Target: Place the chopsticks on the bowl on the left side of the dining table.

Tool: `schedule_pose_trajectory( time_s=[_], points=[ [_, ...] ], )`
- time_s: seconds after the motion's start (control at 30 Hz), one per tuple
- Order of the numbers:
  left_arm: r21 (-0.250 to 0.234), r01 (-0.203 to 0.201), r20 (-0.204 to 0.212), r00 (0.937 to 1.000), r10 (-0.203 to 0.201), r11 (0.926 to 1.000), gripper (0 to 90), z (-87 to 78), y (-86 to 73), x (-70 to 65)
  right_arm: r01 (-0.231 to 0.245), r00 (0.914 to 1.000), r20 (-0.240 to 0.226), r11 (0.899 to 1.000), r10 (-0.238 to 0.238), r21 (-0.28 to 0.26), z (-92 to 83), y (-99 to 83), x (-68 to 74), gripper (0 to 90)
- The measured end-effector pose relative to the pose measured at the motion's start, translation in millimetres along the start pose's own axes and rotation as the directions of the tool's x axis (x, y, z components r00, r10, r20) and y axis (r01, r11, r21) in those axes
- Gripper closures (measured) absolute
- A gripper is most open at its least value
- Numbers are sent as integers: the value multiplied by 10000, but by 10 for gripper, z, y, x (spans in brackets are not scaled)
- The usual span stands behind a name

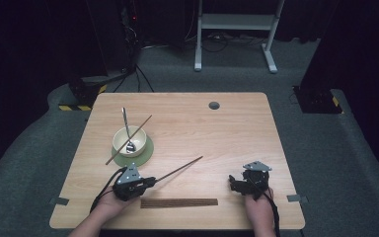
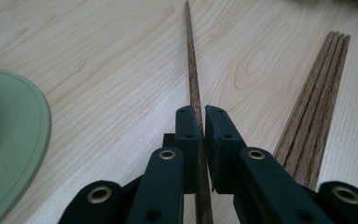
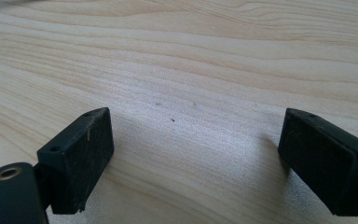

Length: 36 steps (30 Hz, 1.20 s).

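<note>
Wooden tabletop (image 1: 237, 133): left tongs (image 2: 199, 123) clamped on chopstick (image 2: 192, 65), right tongs (image 3: 193, 154) gaping wide, nothing inside.

No readable text, label, brand or number anywhere.

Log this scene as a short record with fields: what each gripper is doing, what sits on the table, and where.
left gripper: shut on a thin dark wooden chopstick, which points away over the table toward the right
right gripper: open, nothing between its fingers, low over bare tabletop
cream bowl: on a round green mat, left of centre
metal spoon: standing in the bowl
second chopstick: lying across the bowl rim
bundle of dark wooden chopsticks: flat near the front edge, between the hands
light wooden table: round hole near the far edge
</note>
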<state>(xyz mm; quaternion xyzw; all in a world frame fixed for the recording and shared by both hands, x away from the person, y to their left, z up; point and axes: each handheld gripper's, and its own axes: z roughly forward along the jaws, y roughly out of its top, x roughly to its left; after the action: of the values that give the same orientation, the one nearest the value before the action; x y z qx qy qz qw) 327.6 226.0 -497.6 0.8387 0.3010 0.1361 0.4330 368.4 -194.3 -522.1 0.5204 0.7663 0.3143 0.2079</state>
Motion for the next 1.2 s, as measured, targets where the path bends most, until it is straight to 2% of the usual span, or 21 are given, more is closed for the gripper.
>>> schedule_pose_trajectory(
  time_s=[0.03,0.07,0.2,0.23,0.4,0.43,0.7,1.03,1.1,1.13,1.2],
  points=[
    [-96,-81,50,10000,81,9999,836,-9,6,11,4,10000,-7,10000,-4,14,-1,1,-1,101],
    [-156,79,15,10000,-79,9998,836,-21,5,4,2,10000,2,10000,-2,1,0,0,0,101],
    [-413,73,-8,10000,-73,9991,836,-55,19,12,2,10000,-9,10000,-2,16,-1,1,0,101],
    [-529,-79,-73,9999,76,9986,837,-70,29,15,6,10000,1,10000,-6,2,0,0,0,101],
    [-775,99,-93,9999,-107,9969,837,-101,43,4,25,10000,-1,10000,-25,1,-1,0,0,101],
    [-810,-65,-84,9999,58,9967,837,-110,48,18,59,10000,11,10000,-59,-24,1,0,-3,101],
    [-1246,231,-204,9995,-258,9919,838,-179,58,43,15,10000,2,10000,-15,-2,0,0,2,101],
    [-1707,516,-720,9953,-647,9840,838,-313,48,156,10,10000,3,10000,-10,-3,-1,0,2,102],
    [-1888,551,-842,9938,-720,9805,838,-340,44,190,11,10000,2,10000,-11,-2,-1,0,2,102],
    [-1965,734,-839,9923,-914,9777,837,-356,40,200,9,10000,3,10000,-9,-2,-1,0,2,102],
    [-1958,568,-1008,9919,-777,9790,838,-389,37,236,13,10000,4,10000,-13,-3,-1,0,2,102]
  ],
)
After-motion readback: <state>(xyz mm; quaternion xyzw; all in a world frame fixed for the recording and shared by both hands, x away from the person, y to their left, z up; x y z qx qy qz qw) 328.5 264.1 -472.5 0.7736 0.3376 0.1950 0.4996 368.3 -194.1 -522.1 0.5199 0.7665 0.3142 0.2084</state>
